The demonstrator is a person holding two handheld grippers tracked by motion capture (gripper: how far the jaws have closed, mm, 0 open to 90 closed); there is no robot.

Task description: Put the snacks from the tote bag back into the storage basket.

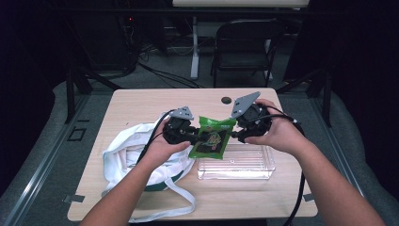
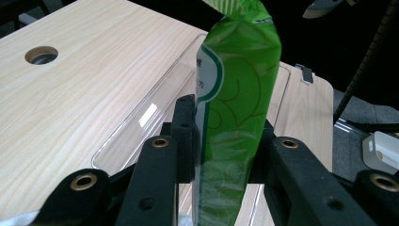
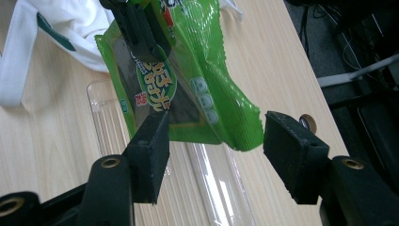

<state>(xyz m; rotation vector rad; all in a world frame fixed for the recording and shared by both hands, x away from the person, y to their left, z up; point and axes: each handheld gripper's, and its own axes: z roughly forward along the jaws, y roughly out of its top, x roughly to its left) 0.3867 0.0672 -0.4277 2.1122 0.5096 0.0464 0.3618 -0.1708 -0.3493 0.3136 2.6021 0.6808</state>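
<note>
Green snack packet held above a clear tray on a wooden tabletop

The left gripper (image 1: 188, 134) has its jaws clamped on the green snack packet (image 1: 211, 139), which hangs over the near edge of the clear plastic tray (image 1: 244, 167). The right gripper (image 1: 244, 132) sits just beside the packet's other end, its jaws spread wide and not pressing on the packet. A white cloth bag (image 1: 124, 153) lies on the tabletop (image 1: 141, 101) to the left.

One green snack packet (image 1: 212, 137). One clear plastic tray (image 1: 244, 165). One white cloth bag (image 1: 123, 155). Two handheld grippers, left (image 1: 190, 135) and right (image 1: 239, 133). One wooden table (image 1: 136, 101). One black folding chair (image 1: 244, 47) behind.
</note>
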